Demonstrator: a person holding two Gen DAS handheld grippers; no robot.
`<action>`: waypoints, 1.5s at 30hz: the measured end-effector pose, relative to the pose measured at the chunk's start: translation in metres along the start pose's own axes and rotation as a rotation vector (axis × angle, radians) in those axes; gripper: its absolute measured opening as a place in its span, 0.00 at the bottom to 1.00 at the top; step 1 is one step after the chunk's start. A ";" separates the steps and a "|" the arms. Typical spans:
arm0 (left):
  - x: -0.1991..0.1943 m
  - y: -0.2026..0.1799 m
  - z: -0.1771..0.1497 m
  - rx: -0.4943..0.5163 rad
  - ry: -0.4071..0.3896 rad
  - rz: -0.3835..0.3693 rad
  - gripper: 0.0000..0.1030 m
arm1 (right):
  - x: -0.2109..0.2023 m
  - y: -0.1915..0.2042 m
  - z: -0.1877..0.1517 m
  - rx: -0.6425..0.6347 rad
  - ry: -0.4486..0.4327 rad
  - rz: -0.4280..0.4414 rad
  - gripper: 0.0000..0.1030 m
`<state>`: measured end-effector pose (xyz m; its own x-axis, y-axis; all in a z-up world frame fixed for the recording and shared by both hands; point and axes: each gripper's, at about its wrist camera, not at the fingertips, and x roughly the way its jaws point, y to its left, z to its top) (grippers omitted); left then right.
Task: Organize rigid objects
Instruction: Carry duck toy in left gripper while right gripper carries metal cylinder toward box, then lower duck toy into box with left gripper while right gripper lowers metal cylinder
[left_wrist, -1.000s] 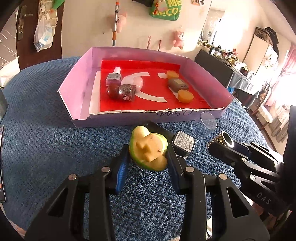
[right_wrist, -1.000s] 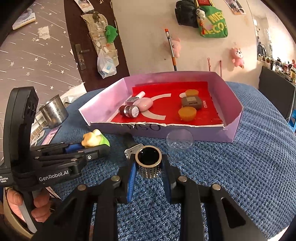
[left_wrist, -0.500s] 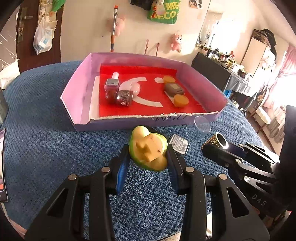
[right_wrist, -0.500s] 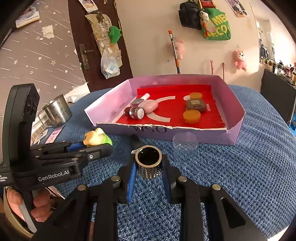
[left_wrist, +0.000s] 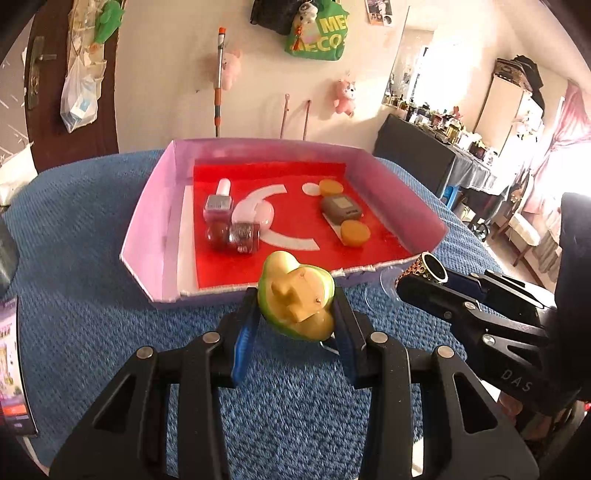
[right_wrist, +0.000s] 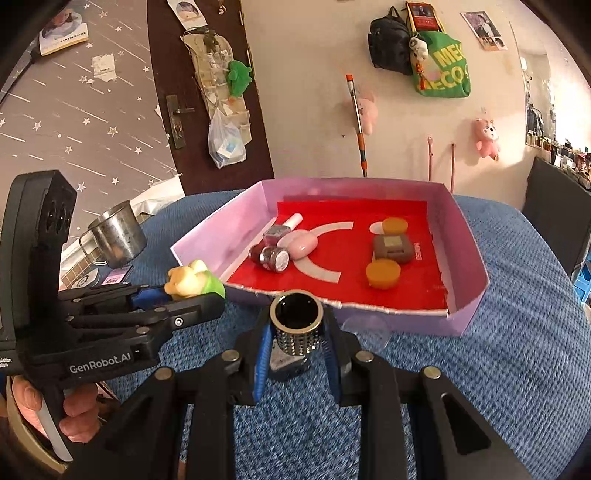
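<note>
Left wrist view: left gripper (left_wrist: 297, 314) clamps duck toy (left_wrist: 295, 295) | right gripper (right_wrist: 297, 343) clamps studded metal cylinder (right_wrist: 297, 325) | clear pink box's near wall (left_wrist: 221, 295) before lowering, release on bare red floor.

cream wall (right_wrist: 303, 110), sunlit window (left_wrist: 569, 155)

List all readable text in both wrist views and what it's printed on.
"GenRobot.AI": side of the left gripper.
"DAS": body of the right gripper.
"ME" over "ECO", cut off: green bag on the wall.
Too blurred to read: writing on the pink tray front wall, the booklet at the table edge, the wall photos.
</note>
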<state>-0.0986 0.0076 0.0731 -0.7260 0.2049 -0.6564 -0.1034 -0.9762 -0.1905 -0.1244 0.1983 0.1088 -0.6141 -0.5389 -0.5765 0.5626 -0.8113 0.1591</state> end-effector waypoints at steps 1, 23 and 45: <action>0.001 0.000 0.002 0.001 -0.001 0.001 0.35 | 0.001 -0.002 0.003 0.003 0.001 0.004 0.27; 0.047 0.018 0.028 -0.006 0.057 0.032 0.35 | 0.065 -0.041 0.035 0.044 0.139 0.040 0.27; 0.082 0.028 0.028 -0.018 0.128 0.064 0.35 | 0.107 -0.061 0.034 0.073 0.262 0.025 0.27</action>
<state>-0.1805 -0.0050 0.0341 -0.6376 0.1512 -0.7554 -0.0471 -0.9864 -0.1577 -0.2433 0.1820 0.0646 -0.4310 -0.4897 -0.7580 0.5289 -0.8176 0.2275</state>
